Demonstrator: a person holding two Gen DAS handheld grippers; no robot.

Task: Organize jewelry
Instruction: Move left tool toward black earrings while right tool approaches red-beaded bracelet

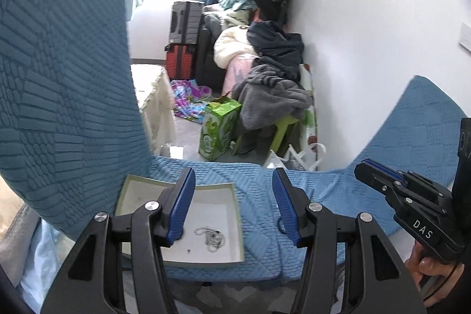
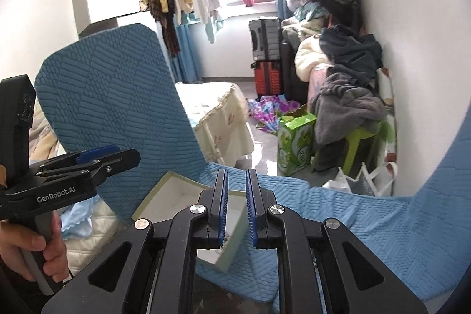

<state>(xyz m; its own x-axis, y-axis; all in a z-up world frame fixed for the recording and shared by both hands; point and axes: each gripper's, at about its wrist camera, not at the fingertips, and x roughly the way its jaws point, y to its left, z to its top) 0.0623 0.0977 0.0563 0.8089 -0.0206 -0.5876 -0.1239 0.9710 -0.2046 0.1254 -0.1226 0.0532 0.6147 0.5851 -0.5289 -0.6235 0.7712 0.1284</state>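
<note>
Jewelry sits in plain sight: a silver ball-bead chain (image 1: 211,237) is seen coiled on the white floor of a shallow, pale-green-rimmed cardboard box (image 1: 238,214), which rests on a blue quilted seat cushion (image 1: 259,211). The left claw (image 1: 232,208) is held wide open and empty above the box's right part, one blue pad (image 1: 179,214) over the floor, the other past the rim. The right claw (image 2: 237,206) is nearly closed, a narrow gap showing, nothing gripped, poised over the box's near corner. A small dark loop (image 1: 279,225), possibly another piece, is glimpsed on the cushion just beside the right pad; it cannot be identified. For that loop, a low approach along the fabric would likely be best, pads closed gently so the quilting is not pinched. Room is tight on the left, where the blue textured backrest (image 1: 64,96) rises beside the box; open cushion is offered to the right. The cushion's front edge lies near, so drops there should be guarded against.
</note>
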